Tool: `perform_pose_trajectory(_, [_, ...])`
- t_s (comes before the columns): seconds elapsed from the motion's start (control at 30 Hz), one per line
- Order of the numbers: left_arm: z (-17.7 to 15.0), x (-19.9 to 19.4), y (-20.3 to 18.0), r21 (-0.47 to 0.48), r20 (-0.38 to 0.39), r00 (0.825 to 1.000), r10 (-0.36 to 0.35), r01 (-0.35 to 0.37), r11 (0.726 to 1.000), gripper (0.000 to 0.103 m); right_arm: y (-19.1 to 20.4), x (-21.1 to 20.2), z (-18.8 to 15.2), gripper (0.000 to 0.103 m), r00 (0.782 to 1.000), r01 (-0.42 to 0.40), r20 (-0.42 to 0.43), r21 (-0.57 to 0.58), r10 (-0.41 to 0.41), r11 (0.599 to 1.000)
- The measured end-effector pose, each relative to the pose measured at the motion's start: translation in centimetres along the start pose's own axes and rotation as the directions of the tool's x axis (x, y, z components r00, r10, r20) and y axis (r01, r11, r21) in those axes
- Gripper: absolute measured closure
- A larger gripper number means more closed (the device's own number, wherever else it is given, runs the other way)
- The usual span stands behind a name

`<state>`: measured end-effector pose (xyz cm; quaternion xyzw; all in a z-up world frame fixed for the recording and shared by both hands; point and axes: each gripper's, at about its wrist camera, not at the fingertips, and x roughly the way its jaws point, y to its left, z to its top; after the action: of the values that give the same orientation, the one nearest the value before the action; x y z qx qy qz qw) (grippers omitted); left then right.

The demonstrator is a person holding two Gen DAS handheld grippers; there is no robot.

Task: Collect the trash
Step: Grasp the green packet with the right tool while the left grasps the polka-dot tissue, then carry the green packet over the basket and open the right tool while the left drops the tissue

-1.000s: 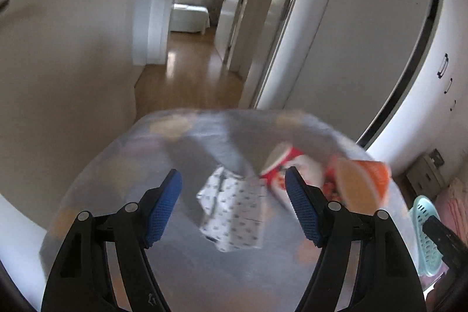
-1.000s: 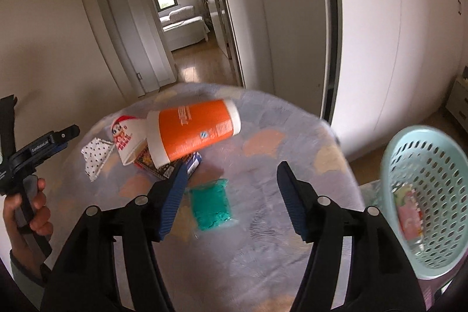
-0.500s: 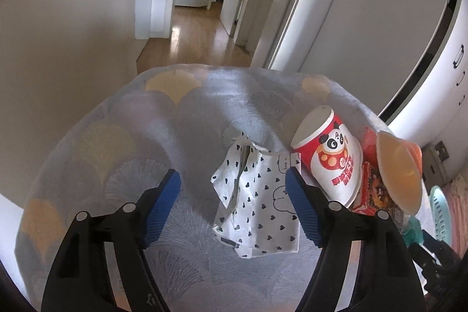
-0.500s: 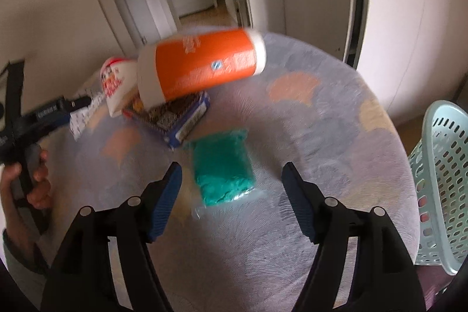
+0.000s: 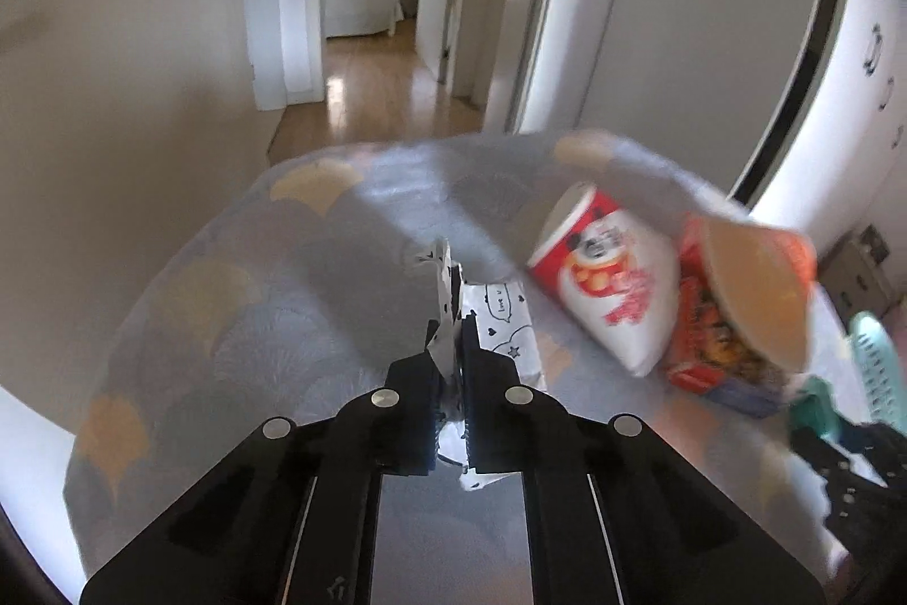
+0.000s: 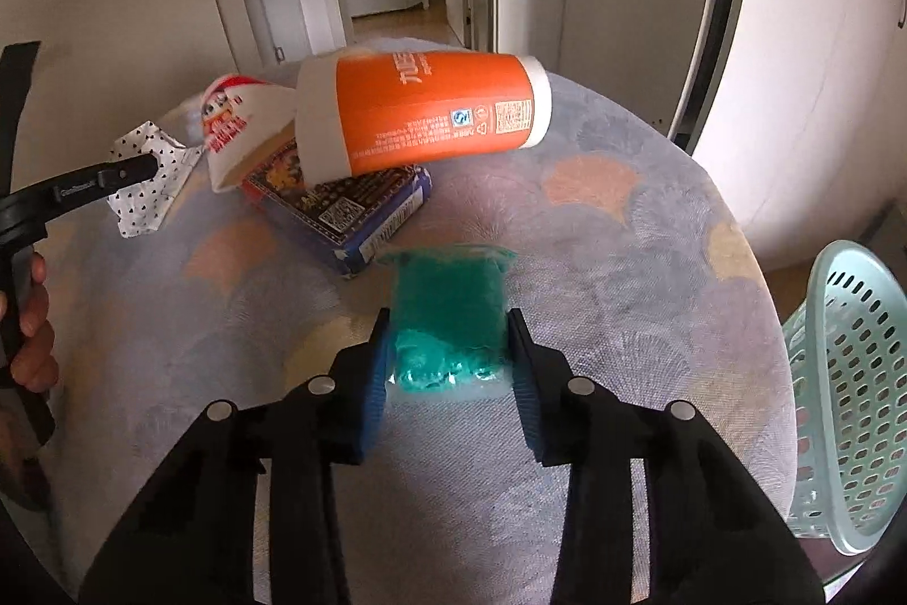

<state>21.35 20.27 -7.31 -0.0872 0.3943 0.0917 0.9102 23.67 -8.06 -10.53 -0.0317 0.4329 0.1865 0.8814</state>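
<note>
While the left gripper [image 5: 452, 350] has its two black fingers pressed together on a white wrapper with black hearts [image 5: 501, 321], the paper stands pinched upright between the pads and the rest of it lies flat just to the right of the fingertips on the patterned tablecloth [image 5: 238, 310]. Further right of those fingers a red and white cup [image 5: 612, 282] lies on its side, and beyond it an orange cup [image 5: 754, 287] rests tilted on a flat snack box [image 5: 714, 355]; this side of the left view is blurred. From the right wrist view, the right gripper [image 6: 450, 350] is spread partway, its blue-padded fingers [image 6: 377, 367] flanking a green packet [image 6: 448, 316] that lies flat on the cloth; whether the pads touch its edges I cannot tell. Ahead of these fingertips sits the snack box [image 6: 346, 202], with the orange cup [image 6: 425, 111] leaning across it and the red and white cup [image 6: 238, 128] to its left. Far left of the fingers the other gripper [image 6: 136, 168] nips the heart wrapper [image 6: 147, 180], held by a bare hand [image 6: 34, 321]. Off to the right of the fingers, past the table edge, stands a pale green perforated basket [image 6: 844, 378].
</note>
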Motion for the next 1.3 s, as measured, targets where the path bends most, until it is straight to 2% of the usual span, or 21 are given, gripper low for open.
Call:
perform_pose_trajectory(0.1, [-0.2, -2.0, -0.8, 0.000, 0.029, 0.999, -0.040, 0.040, 0.999, 0.098, -0.8, -1.3, 0.1, 0.068, 0.999, -0.031, 0.031, 0.032, 0.030, 0.999])
perform_pose_trajectory(0.23, [-0.4, -4.0, -3.2, 0.020, 0.058, 0.992, -0.111, 0.110, 0.994, 0.098, -2.4, -4.1, 0.0, 0.068, 0.996, -0.019, 0.086, 0.066, 0.013, 0.998])
perform_pose_trajectory(0.33, [-0.4, -5.4, -6.1, 0.055, 0.077, 0.982, -0.175, 0.171, 0.984, 0.098, -4.5, -6.5, 0.4, 0.068, 0.991, -0.005, 0.130, 0.108, -0.010, 0.994])
perform_pose_trajectory(0.43, [-0.5, -6.5, -10.0, 0.113, 0.086, 0.964, -0.253, 0.243, 0.963, 0.098, -7.1, -9.2, 0.6, 0.068, 0.983, 0.012, 0.179, 0.160, -0.041, 0.987])
perform_pose_trajectory(0.53, [-0.9, -7.2, -15.1, 0.193, 0.079, 0.939, -0.333, 0.313, 0.930, 0.098, -10.3, -11.3, 0.0, 0.068, 0.975, 0.042, 0.205, 0.226, -0.090, 0.973])
perform_pose_trajectory(0.57, [-1.0, -7.4, -17.3, 0.226, 0.066, 0.928, -0.367, 0.345, 0.911, 0.098, -11.5, -11.9, -0.2, 0.068, 0.972, 0.053, 0.208, 0.252, -0.107, 0.966])
perform_pose_trajectory(0.73, [-1.7, -7.7, -25.6, 0.332, 0.011, 0.890, -0.456, 0.427, 0.841, 0.098, -17.5, -13.9, -1.5, 0.068, 0.962, 0.103, 0.198, 0.373, -0.188, 0.922])
perform_pose_trajectory(0.87, [-2.8, -7.5, -30.9, 0.377, -0.044, 0.856, -0.514, 0.491, 0.785, 0.098, -22.0, -14.8, -2.5, 0.068, 0.957, 0.136, 0.170, 0.455, -0.236, 0.880])
perform_pose_trajectory(1.0, [-4.0, -5.6, -35.7, 0.393, -0.123, 0.830, -0.545, 0.545, 0.741, 0.098, -25.8, -15.1, -3.2, 0.068, 0.953, 0.173, 0.128, 0.517, -0.276, 0.838])
perform_pose_trajectory(1.13, [-5.8, -3.1, -39.5, 0.410, -0.195, 0.827, -0.527, 0.557, 0.722, 0.099, -28.7, -15.0, -4.1, 0.068, 0.952, 0.190, 0.092, 0.568, -0.291, 0.801])
perform_pose_trajectory(1.2, [-6.7, -1.7, -41.3, 0.415, -0.229, 0.828, -0.512, 0.559, 0.718, 0.098, -29.7, -14.7, -4.4, 0.068, 0.954, 0.194, 0.078, 0.576, -0.290, 0.794])
perform_pose_trajectory(1.3, [-7.8, 0.3, -43.2, 0.424, -0.260, 0.837, -0.482, 0.547, 0.722, 0.097, -30.6, -14.3, -5.0, 0.068, 0.955, 0.202, 0.061, 0.579, -0.289, 0.790])
